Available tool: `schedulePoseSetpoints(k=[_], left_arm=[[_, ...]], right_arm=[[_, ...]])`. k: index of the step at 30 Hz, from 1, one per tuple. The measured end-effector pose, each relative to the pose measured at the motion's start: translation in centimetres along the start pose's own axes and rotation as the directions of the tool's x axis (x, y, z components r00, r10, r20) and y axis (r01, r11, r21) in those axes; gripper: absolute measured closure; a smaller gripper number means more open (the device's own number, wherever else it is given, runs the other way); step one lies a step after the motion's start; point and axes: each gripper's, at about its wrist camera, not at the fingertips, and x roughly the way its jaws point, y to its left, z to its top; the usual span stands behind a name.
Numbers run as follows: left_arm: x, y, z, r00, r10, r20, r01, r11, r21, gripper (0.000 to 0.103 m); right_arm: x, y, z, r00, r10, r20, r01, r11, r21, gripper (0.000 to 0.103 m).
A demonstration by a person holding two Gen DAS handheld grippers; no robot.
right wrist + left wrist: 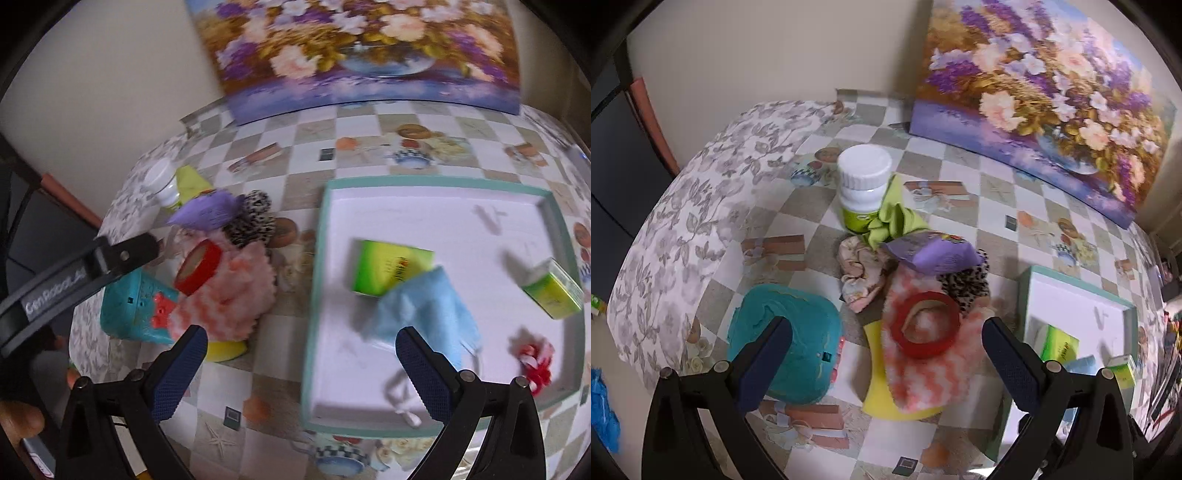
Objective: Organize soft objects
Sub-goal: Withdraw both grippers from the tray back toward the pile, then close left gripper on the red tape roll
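Note:
A heap of soft things lies on the checked tablecloth: a pink zigzag fluffy cloth (923, 373), a leopard scrunchie (966, 286), a floral cloth (860, 273), a lime cloth (892, 218) and a purple pouch (934, 251). A red tape roll (925, 325) rests on the pink cloth. My left gripper (884, 363) hovers open just above the heap, holding nothing. My right gripper (299, 373) stands open over the front left edge of the white tray (436, 206). Inside the tray lie a blue cloth (424, 306), a red-and-white scrunchie (533, 360) and two green boxes (391, 271).
A teal toy (809, 339) sits left of the heap, a white-capped bottle (864, 184) behind it, a yellow sponge (875, 391) beneath the pink cloth. A flower painting (1045, 92) leans on the wall at the back. The table's left edge drops off beside the toy.

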Motion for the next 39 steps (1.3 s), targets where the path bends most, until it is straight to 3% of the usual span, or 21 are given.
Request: schedulePoseSetpoints(k=[6,13,21,30,39], left_arm=[[1.1,0.0,0.9,0.998,0.011,-0.056,-0.010,1.000,0.014,0.001],[2.3,-0.6,2.6,0.993,0.037,-0.113,-0.034,0.999,0.027,0.001],[3.2,-2.2,4.3,0.994,0.016,-0.107,-0.011,0.999,0.049,0.001],[4.6,-1.7,4.8,0.988,-0.019,-0.156,0.025,0.999,0.035,0.001],[4.5,-1.7,4.1,0.981,-0.074,-0.178,0.082,0.996,0.036,0.001]], right_arm=[[1.7,1.1,1.0,0.999,0.041,-0.036,-0.041,0.999,-0.013,0.000],[2.4,1.0,2.9,0.998,0.006,-0.067,-0.008,1.000,-0.028,0.000],[2.9,0.0,5.6,0.994,-0.032,-0.108,0.032,0.999,-0.007,0.002],[3.0,-0.7,8.3,0.987,-0.086,-0.134,0.086,0.996,-0.008,0.002],[2.6,-1.4,7.7,0.979,-0.147,-0.138,0.145,0.989,-0.026,0.003]])
